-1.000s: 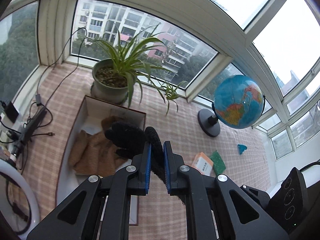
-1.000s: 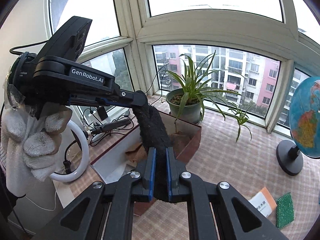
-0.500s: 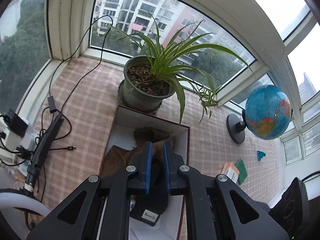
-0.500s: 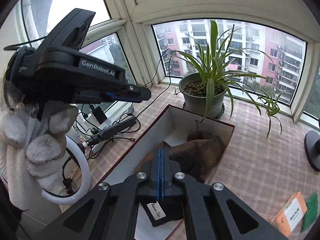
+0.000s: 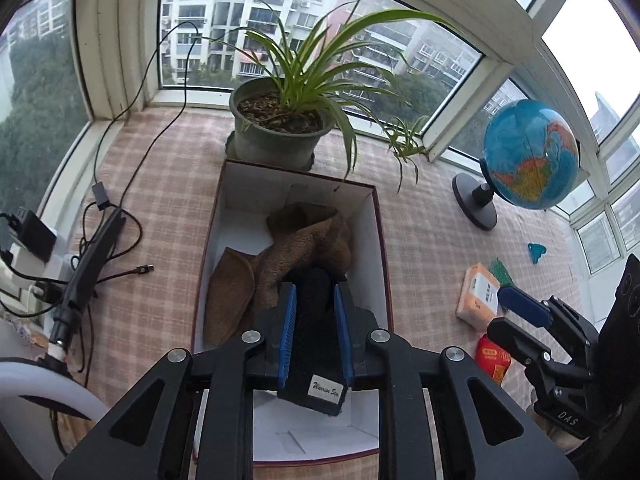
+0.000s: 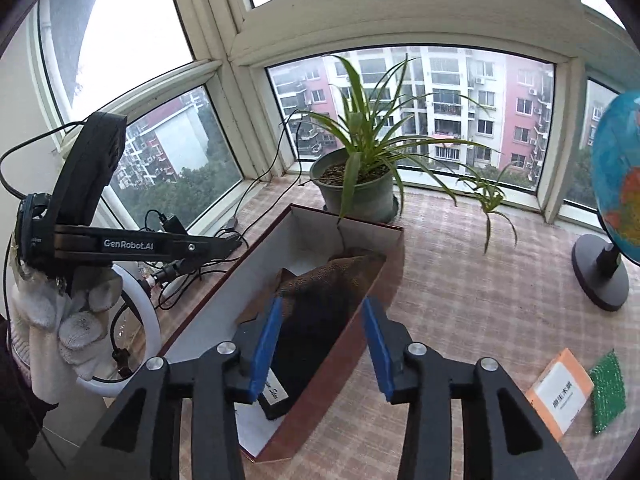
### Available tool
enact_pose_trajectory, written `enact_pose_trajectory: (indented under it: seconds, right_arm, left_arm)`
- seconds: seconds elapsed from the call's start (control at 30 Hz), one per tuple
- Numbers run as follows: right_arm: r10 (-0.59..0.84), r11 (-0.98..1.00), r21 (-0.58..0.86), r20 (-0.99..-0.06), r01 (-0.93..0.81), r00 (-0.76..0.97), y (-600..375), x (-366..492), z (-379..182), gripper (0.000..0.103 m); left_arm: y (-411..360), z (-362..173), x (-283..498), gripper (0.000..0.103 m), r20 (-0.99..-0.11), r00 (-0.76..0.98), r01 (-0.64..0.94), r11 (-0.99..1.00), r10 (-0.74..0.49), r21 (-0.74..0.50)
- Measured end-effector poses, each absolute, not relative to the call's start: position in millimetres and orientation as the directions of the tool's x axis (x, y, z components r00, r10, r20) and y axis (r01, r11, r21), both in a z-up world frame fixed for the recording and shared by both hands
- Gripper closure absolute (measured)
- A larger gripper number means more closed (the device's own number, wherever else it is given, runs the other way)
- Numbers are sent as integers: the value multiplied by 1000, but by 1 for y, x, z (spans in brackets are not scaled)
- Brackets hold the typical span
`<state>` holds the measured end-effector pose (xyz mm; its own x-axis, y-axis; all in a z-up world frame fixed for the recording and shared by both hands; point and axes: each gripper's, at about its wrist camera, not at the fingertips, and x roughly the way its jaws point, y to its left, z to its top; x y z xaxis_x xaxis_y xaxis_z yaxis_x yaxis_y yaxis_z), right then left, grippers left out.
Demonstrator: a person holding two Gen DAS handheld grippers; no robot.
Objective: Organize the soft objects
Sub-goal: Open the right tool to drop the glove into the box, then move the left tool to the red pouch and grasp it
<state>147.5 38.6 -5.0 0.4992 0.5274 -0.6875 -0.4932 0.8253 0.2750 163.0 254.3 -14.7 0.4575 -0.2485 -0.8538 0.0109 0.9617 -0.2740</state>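
Observation:
A black glove (image 5: 314, 344) with a white label lies in the white-lined box (image 5: 378, 240), partly over a brown fuzzy glove (image 5: 304, 244). My left gripper (image 5: 315, 336) is open above the box, its blue pads either side of the black glove with gaps showing. My right gripper (image 6: 323, 348) is open wide over the box's near right wall (image 6: 352, 344); the black glove (image 6: 308, 340) and the brown glove (image 6: 340, 270) lie below it. The left gripper's side (image 6: 132, 244) shows in the right wrist view, held by a white-gloved hand.
A potted spider plant (image 5: 280, 128) stands just behind the box. A globe (image 5: 528, 160) stands at the right. An orange packet (image 5: 478, 296), a green scrubber (image 6: 608, 396) and a red packet (image 5: 494, 360) lie right of the box. Cables and a power strip (image 5: 92, 260) lie at the left.
Both grippers carried the black glove down into the box, then opened. The glove now rests in the box, free of both.

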Motion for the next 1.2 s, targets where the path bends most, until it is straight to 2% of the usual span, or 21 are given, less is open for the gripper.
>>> enact_pose_trajectory:
  seconds: [0.1,0.23,0.3,0.4,0.5,0.63,0.8,0.97,1.2]
  right_arm:
    - [500,846,266,-695,-461,517,14,136,-10,63]
    - [495,860,303,-691,-411,527,-22,124,-17,55]
    - [497,865,334,-680,-375,539,-47,118,-19,54]
    - [486,874,363,-668,-324,563,-83,110,-22,52]
    - [476,878,388,-657,-279,585,-125,100,-27,51]
    - [442,890,404,-659,-209,608,-185,86,-36,28]
    - [395,906,403,-699,-129,596,-253,76,-54,27]
    - [411,887,456,-716,-68,565,-306,69,-75,27]
    - [400,896,441,-743,-58,537,-355,70,-91,27]
  left_arm:
    - [238,-14,152,85,-850,467,38,966,-243,-256]
    - [213,-16,138,85,-845,472,62,965,-252,-253]
    - [197,-18,130,84,-847,474,78,969,-242,-233]
    - [176,-23,116,74,-843,469,93,964,-263,-249]
    - [154,-29,104,73,-838,471,93,961,-274,-261]
    - [124,-42,88,72,-839,456,93,953,-298,-288]
    - [81,-58,75,60,-846,423,99,944,-326,-314]
    - [41,-71,69,59,-849,390,103,933,-357,-345]
    - [-18,-86,71,59,-850,354,102,920,-390,-379]
